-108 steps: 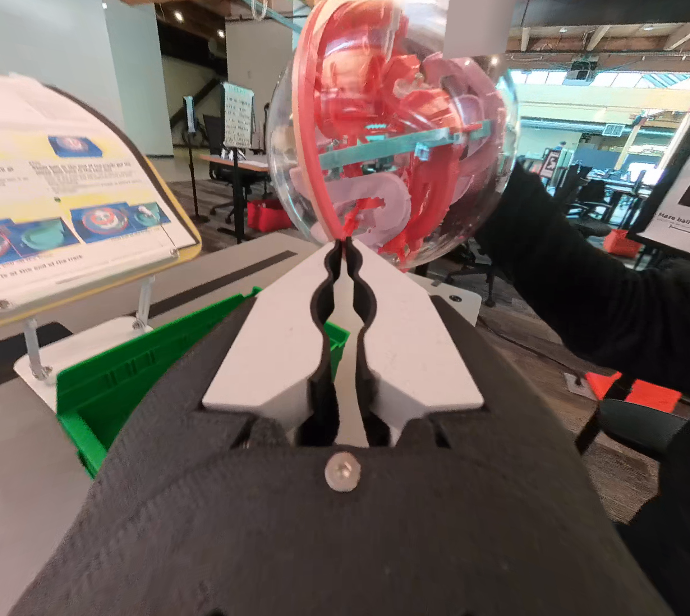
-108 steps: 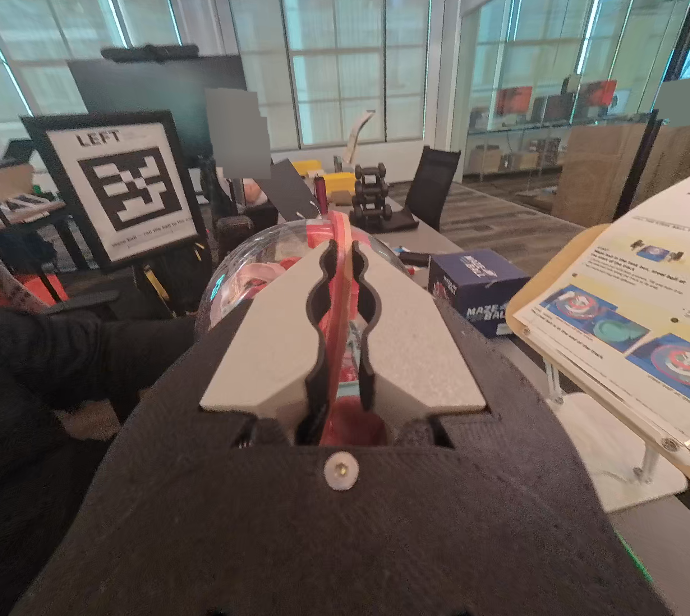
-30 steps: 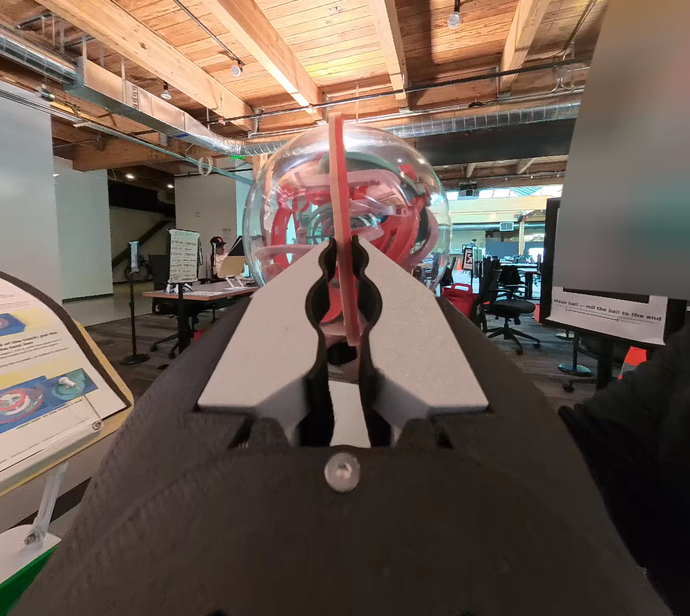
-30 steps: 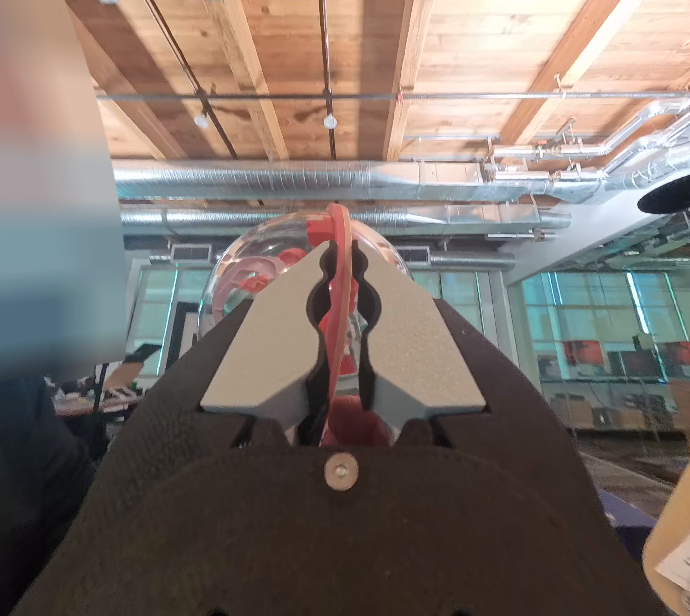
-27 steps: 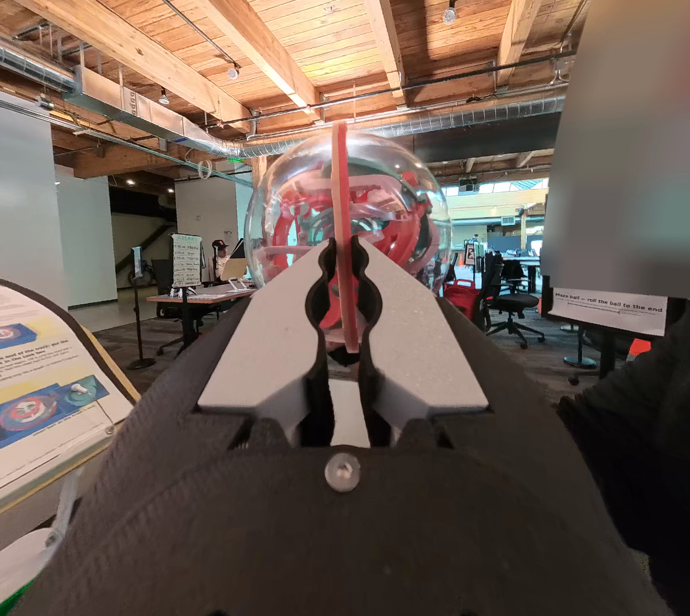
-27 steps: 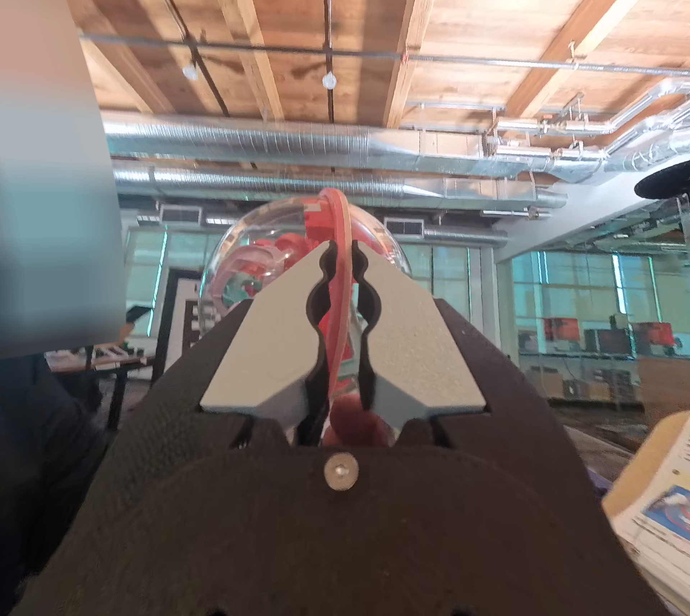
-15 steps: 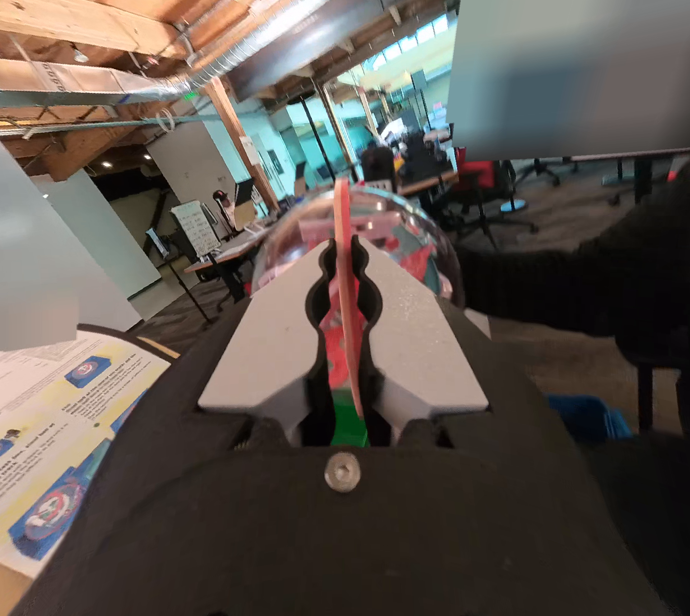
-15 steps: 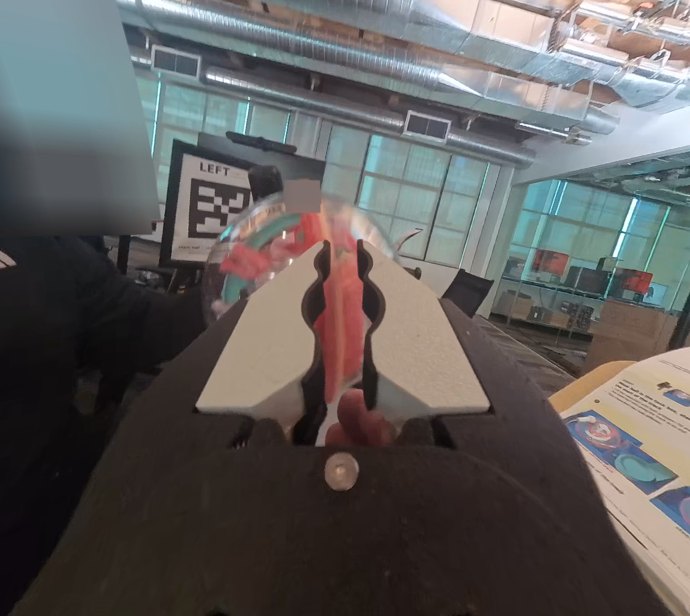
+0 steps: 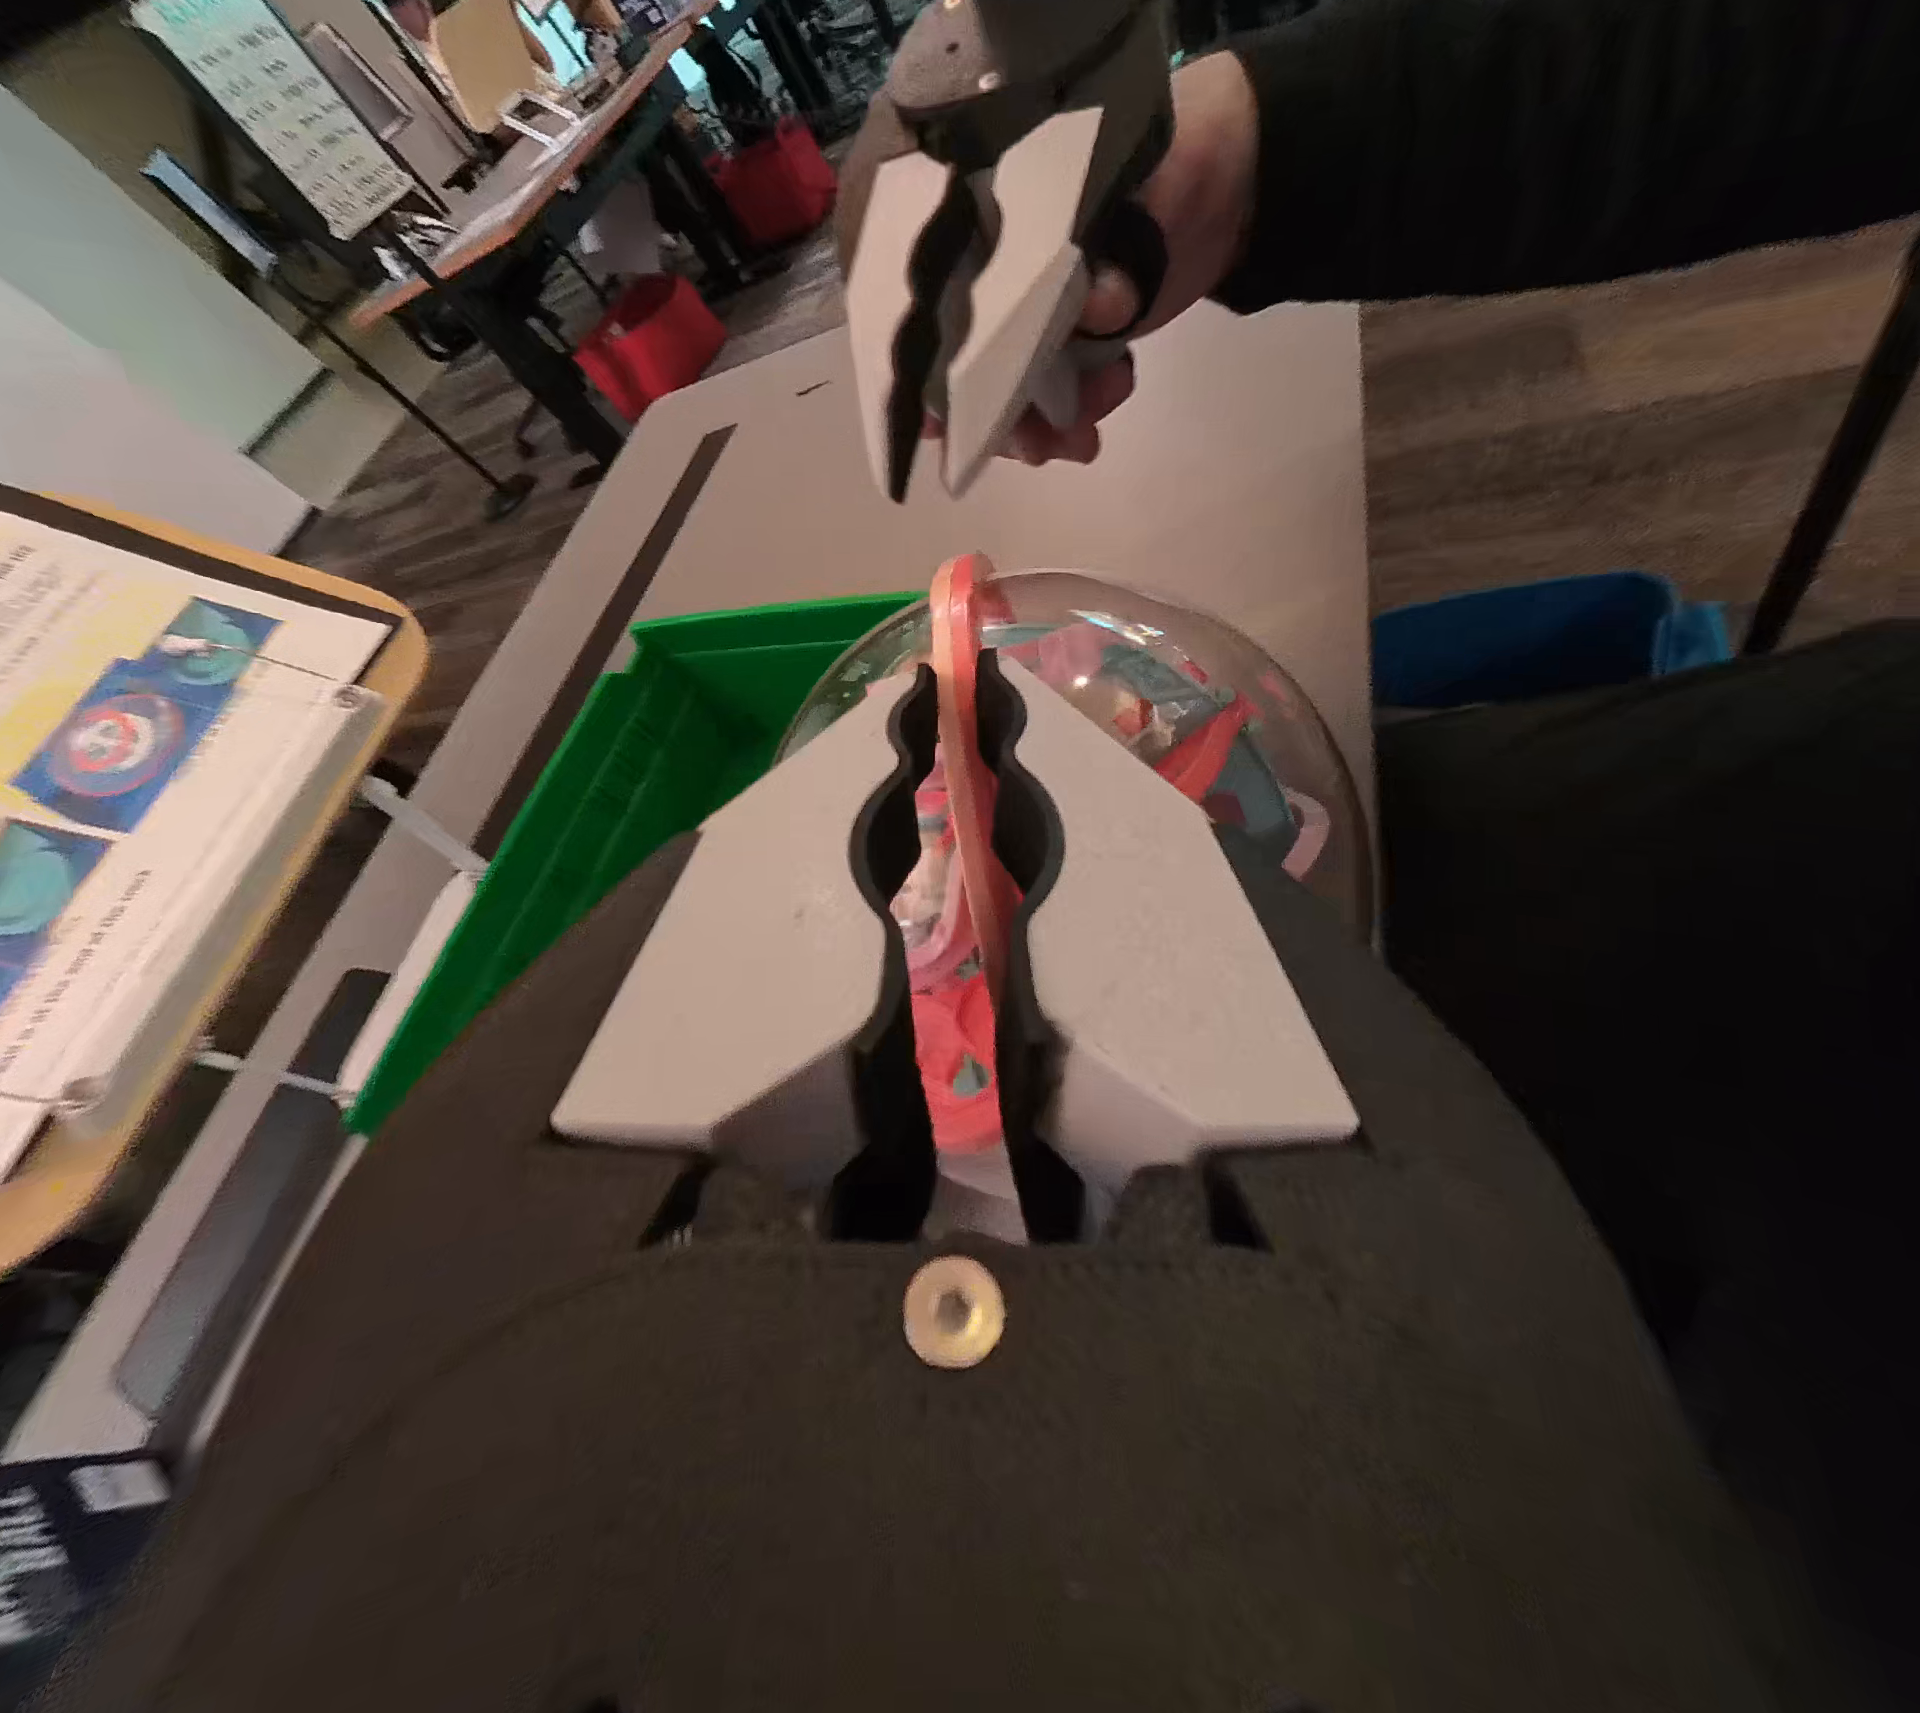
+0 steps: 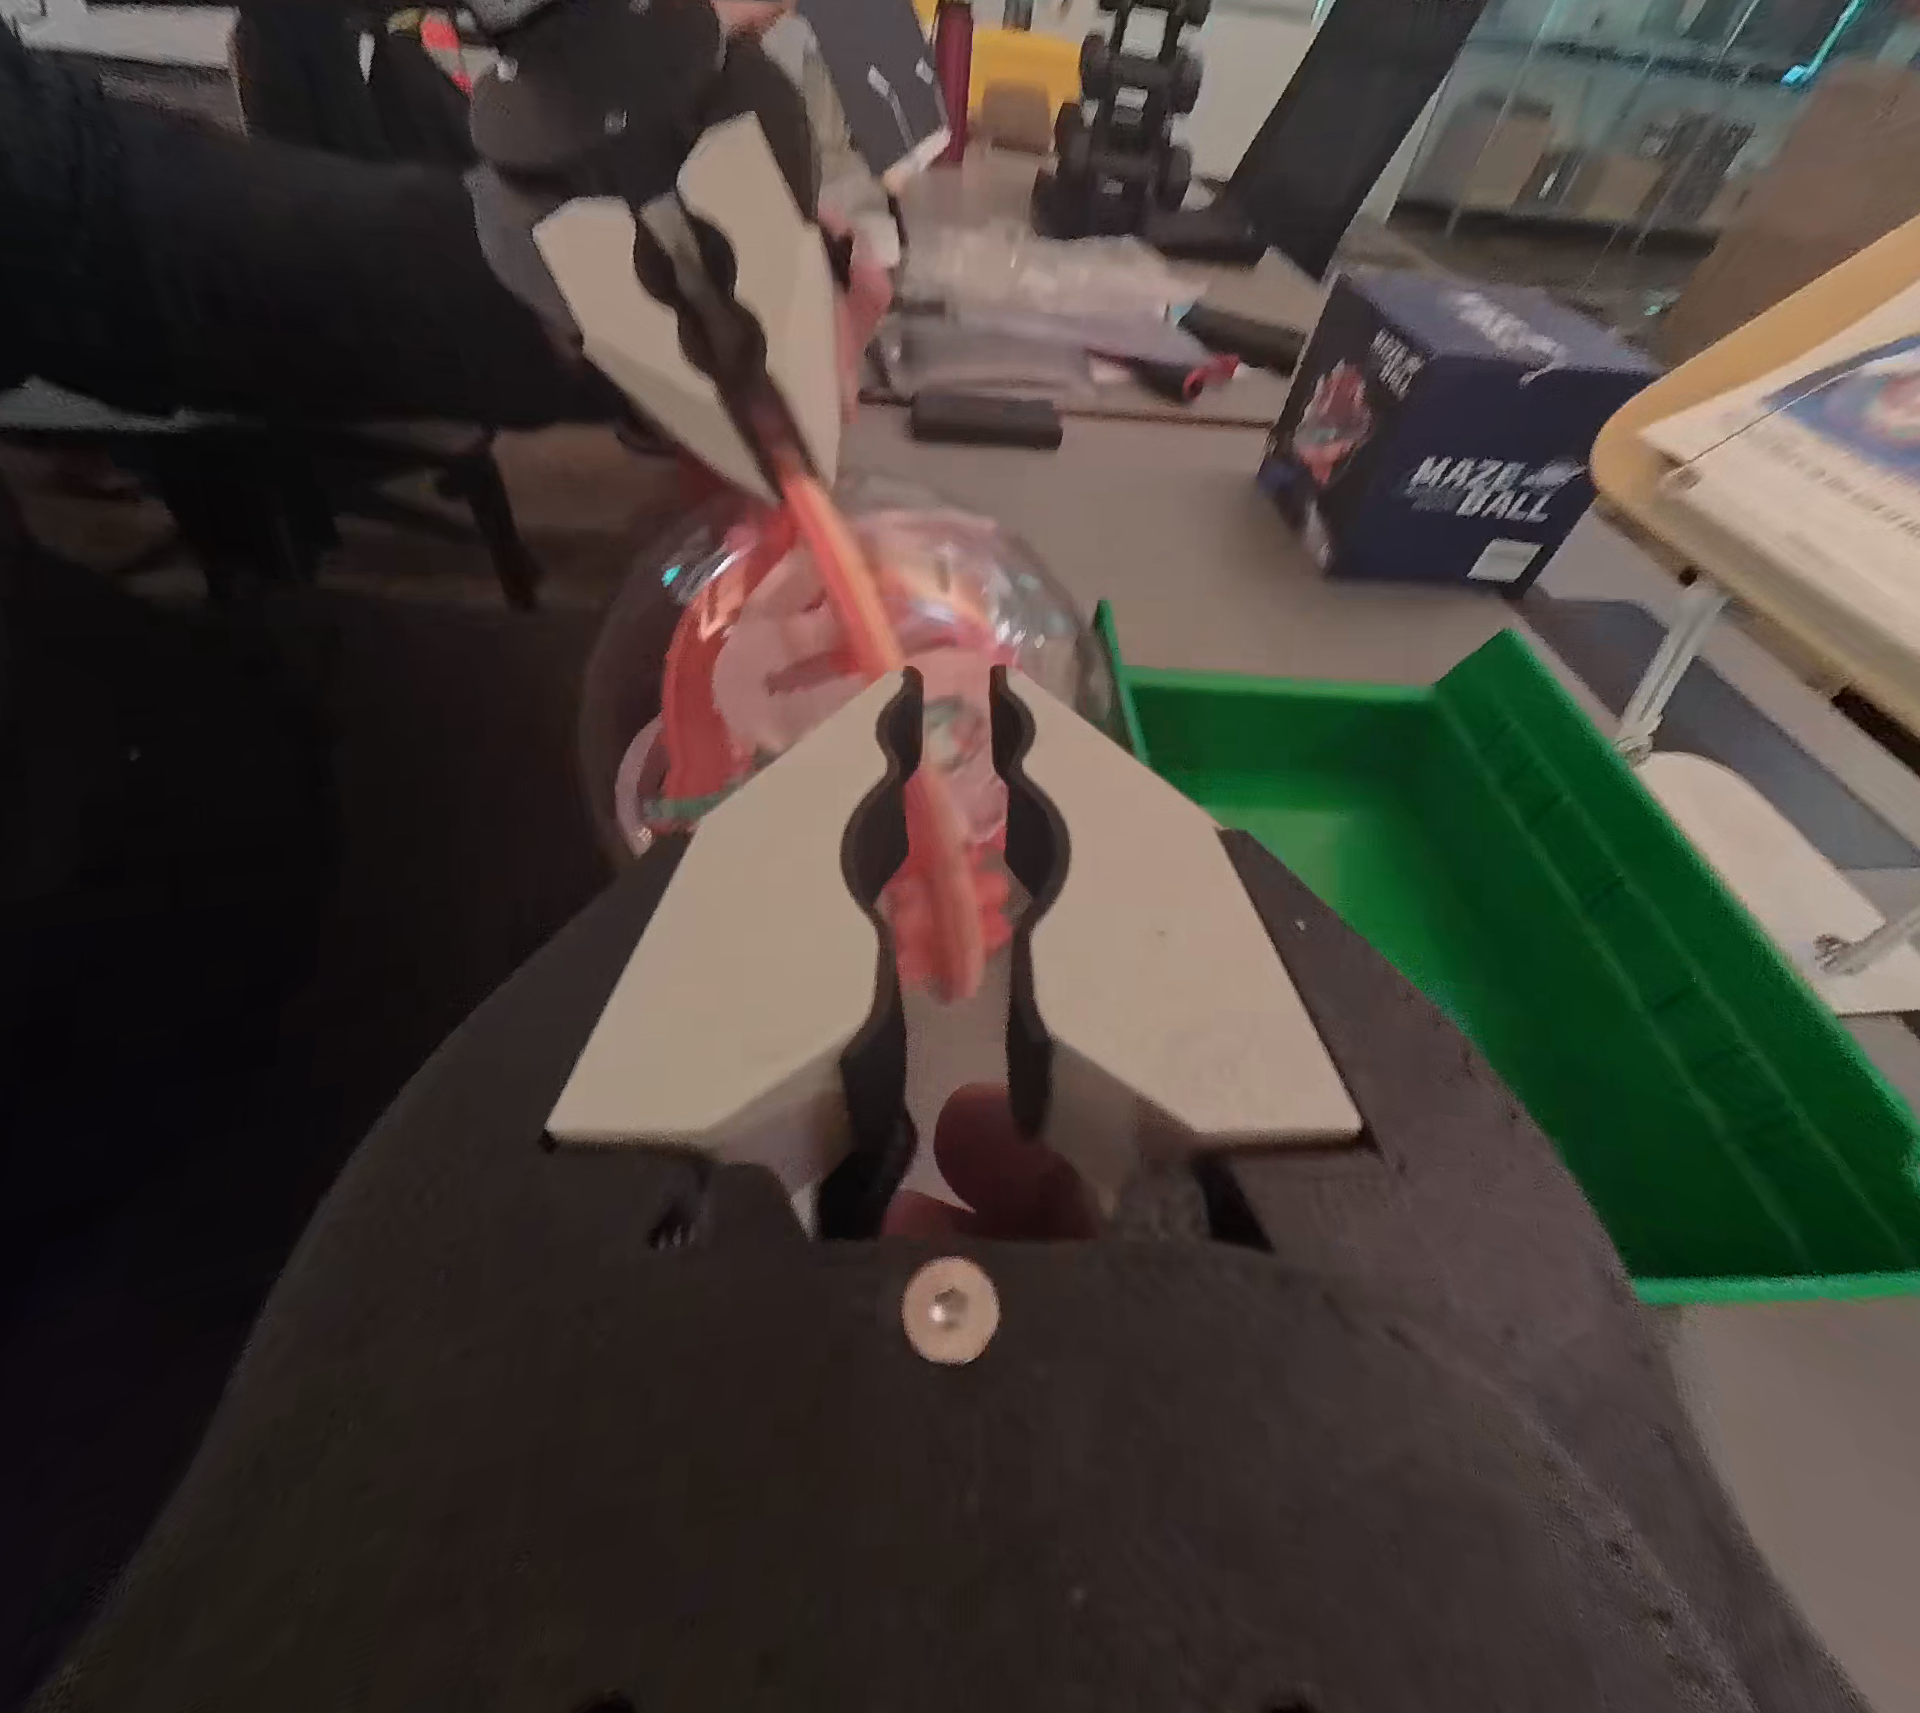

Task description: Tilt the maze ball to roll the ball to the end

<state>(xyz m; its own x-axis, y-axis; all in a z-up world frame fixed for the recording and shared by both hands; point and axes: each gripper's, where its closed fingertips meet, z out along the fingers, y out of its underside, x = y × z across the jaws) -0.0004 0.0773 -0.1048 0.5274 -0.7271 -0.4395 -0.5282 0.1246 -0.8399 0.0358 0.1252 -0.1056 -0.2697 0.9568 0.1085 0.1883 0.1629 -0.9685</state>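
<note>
Your left gripper (image 9: 961, 676): fingers closed on the red rim of the maze ball (image 9: 1195, 728). Your right gripper (image 9: 920, 494): fingers slightly parted, clear of the ball, above it. Ball sits beside the green bin (image 10: 1507, 832), over the worktop (image 9: 1195, 458).

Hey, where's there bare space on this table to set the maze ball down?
The green bin is empty inside. Bare grey tabletop lies beyond the maze ball under the right gripper, and between the bin and the dark blue box. It is crowded by the instruction board stand and the clutter behind the box.
</note>
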